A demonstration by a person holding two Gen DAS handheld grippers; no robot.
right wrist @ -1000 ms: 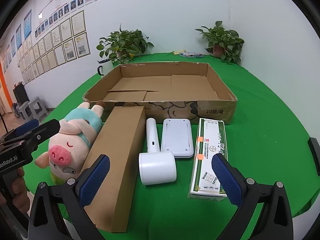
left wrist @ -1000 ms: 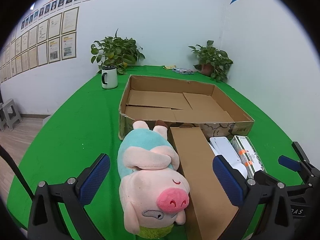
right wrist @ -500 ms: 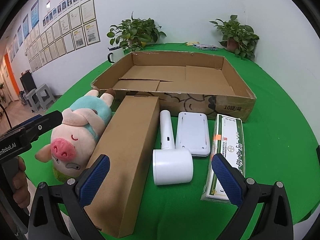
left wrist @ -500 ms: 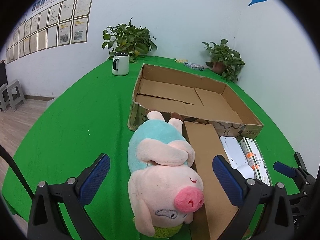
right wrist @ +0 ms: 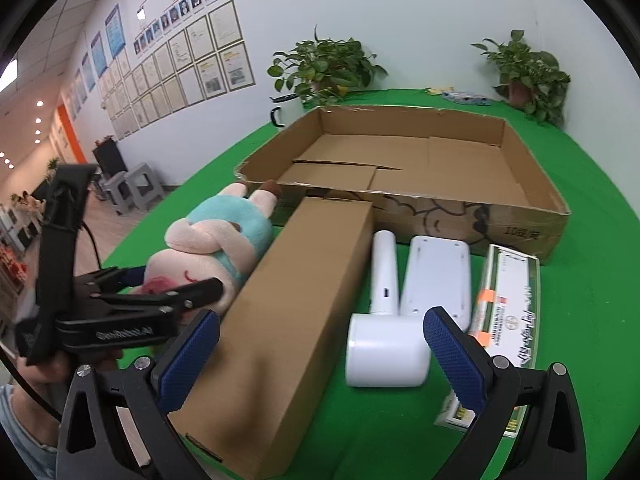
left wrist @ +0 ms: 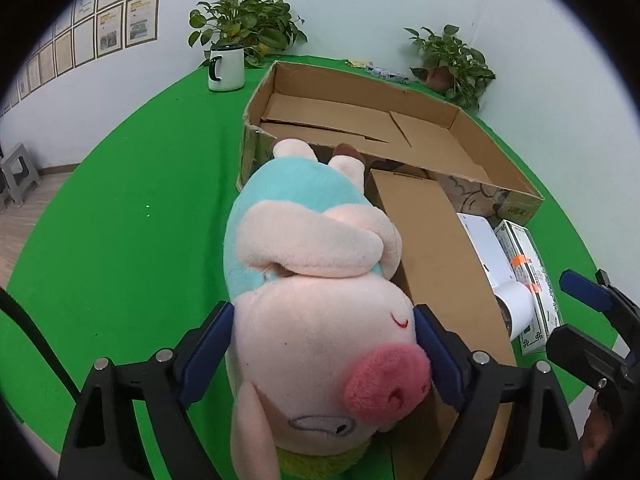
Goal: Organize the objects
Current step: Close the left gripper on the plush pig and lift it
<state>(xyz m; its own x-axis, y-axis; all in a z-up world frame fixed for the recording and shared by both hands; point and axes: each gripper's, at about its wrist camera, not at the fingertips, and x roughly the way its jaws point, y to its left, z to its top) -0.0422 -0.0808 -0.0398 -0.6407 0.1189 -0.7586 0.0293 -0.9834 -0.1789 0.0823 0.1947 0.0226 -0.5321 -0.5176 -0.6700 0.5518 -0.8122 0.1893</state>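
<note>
Here, left tool point(left wrist: 324, 354) level, clamped on plush pig point(left wrist: 316, 280) head, right tool point(right wrist: 320, 350) spread, angled down.

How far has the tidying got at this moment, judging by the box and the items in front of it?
Nothing is packed: the open cardboard tray holds no items. In hand: the left gripper is shut on the plush pig, which lies on the table. Left: the long brown carton, white hair dryer, flat white device and green-and-white box. The right gripper is open above the dryer.
</note>
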